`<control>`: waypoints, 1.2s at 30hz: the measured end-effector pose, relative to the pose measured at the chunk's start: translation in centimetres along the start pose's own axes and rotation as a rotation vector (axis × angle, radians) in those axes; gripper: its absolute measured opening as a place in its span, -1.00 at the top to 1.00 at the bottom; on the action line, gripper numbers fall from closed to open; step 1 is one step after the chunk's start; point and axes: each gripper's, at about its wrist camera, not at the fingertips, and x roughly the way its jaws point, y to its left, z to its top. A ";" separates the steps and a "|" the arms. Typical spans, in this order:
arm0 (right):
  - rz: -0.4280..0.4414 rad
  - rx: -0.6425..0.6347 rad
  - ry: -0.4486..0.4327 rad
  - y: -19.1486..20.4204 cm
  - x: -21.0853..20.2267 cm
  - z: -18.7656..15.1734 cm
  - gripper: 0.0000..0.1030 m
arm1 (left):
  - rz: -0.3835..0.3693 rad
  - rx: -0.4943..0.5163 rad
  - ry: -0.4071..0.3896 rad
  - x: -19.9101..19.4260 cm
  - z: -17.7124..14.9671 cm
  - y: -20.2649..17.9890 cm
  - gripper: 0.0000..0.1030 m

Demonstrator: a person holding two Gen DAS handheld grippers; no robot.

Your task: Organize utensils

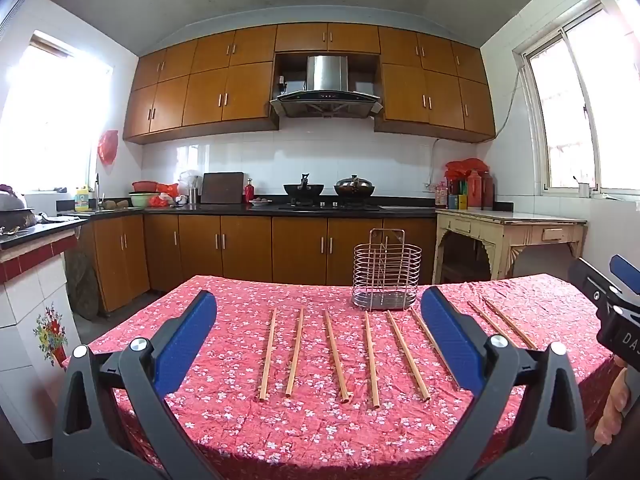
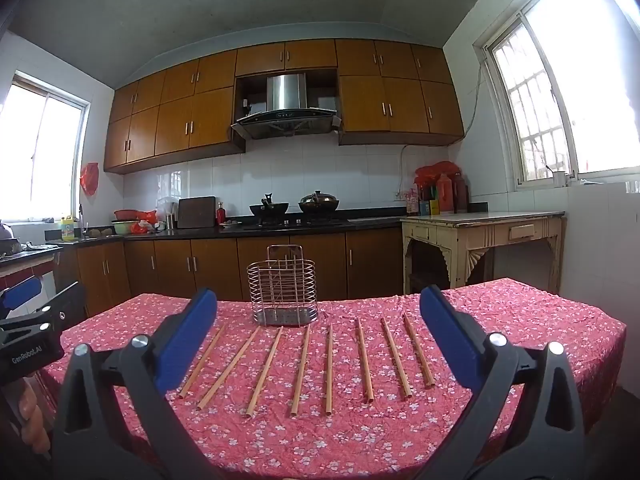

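Nearest the lens in each wrist view, the tongs stand wide open with nothing between the blue pads. The left gripper (image 1: 318, 336) and the right gripper (image 2: 318, 334) both hang level over the near edge of the table (image 2: 540, 320), which wears a red cloth with small white flowers.

In the right wrist view the body of the left gripper shows at 9 o'clock, with the white lettering "GenRobot.AI" on its black housing and a hand (image 2: 32, 428) below it. In the left wrist view the right gripper's housing shows at 3 o'clock, bearing the letters "DA", the rest cut off by the frame edge.

Eight chopsticks (image 2: 329, 370) lie flat in a row across the middle of the cloth, apart from each other and fanned slightly, their near ends well back from the table's near edge. Bare cloth runs free on both sides of the row.

At 12 o'clock just beyond the chopsticks stands a wire holder (image 2: 283, 294), upright, near the far edge of the table.

Further off, open floor separates the table from the brown cabinets (image 2: 256, 264), the black counter with two woks (image 2: 294, 206), and a cream side table (image 2: 480, 236) at 2 o'clock.
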 end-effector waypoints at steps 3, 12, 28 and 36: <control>0.000 -0.002 0.000 0.0 0.0 0.0 -0.92 | 0.000 0.009 -0.001 0.0 0.0 -0.1 -0.96; 0.000 -0.003 -0.001 0.0 0.0 0.0 -0.92 | 0.005 0.006 -0.001 -0.1 -0.2 -0.3 -0.96; -0.002 -0.004 0.002 -0.1 -0.1 0.0 -0.92 | -0.001 0.001 0.007 0.2 -0.2 0.1 -0.96; -0.003 0.004 0.008 -0.2 0.4 -0.2 -0.92 | -0.001 0.002 0.007 0.2 -0.3 0.0 -0.96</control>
